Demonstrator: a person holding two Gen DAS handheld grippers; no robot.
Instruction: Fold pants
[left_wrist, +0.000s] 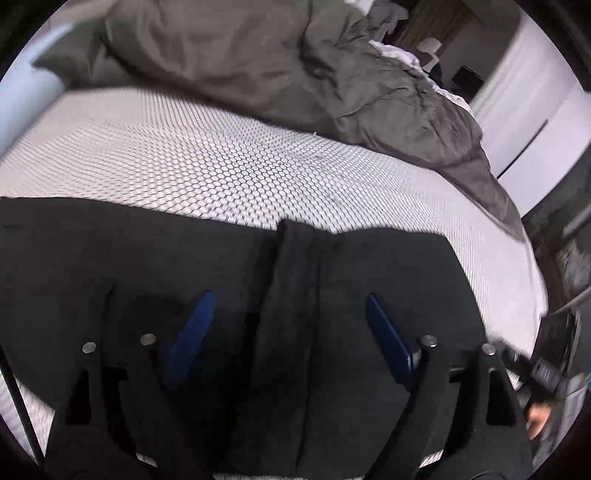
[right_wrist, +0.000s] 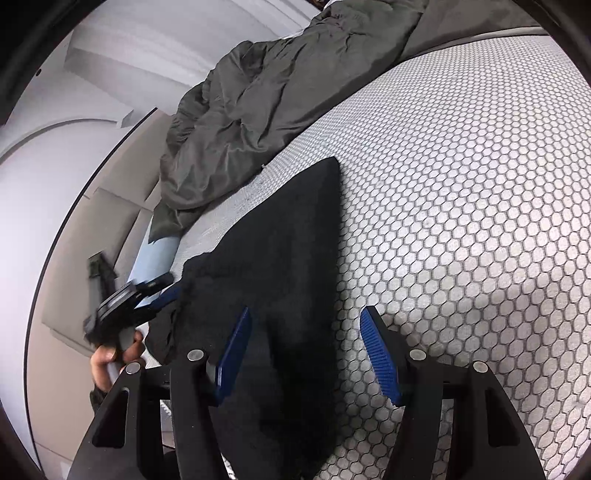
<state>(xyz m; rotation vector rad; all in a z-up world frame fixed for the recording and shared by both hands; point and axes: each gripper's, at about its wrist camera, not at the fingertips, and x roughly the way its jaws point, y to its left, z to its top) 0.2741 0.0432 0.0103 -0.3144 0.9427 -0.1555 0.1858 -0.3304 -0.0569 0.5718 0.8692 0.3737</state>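
Black pants (left_wrist: 207, 273) lie spread on a white bed cover with a hexagon print (left_wrist: 236, 166). My left gripper (left_wrist: 290, 302) is open just above them, its blue pads on either side of a raised fold of cloth (left_wrist: 295, 266). In the right wrist view the pants (right_wrist: 280, 251) lie flat with a pointed corner away from me. My right gripper (right_wrist: 304, 317) is open over their right edge and holds nothing. The left gripper (right_wrist: 125, 306) shows there at the pants' bunched left end, held by a hand.
A crumpled grey-green duvet (left_wrist: 295, 66) lies heaped along the far side of the bed, also in the right wrist view (right_wrist: 258, 92). The bed's edge runs at the right (left_wrist: 532, 280). A white wall and wardrobe (left_wrist: 535, 110) stand beyond.
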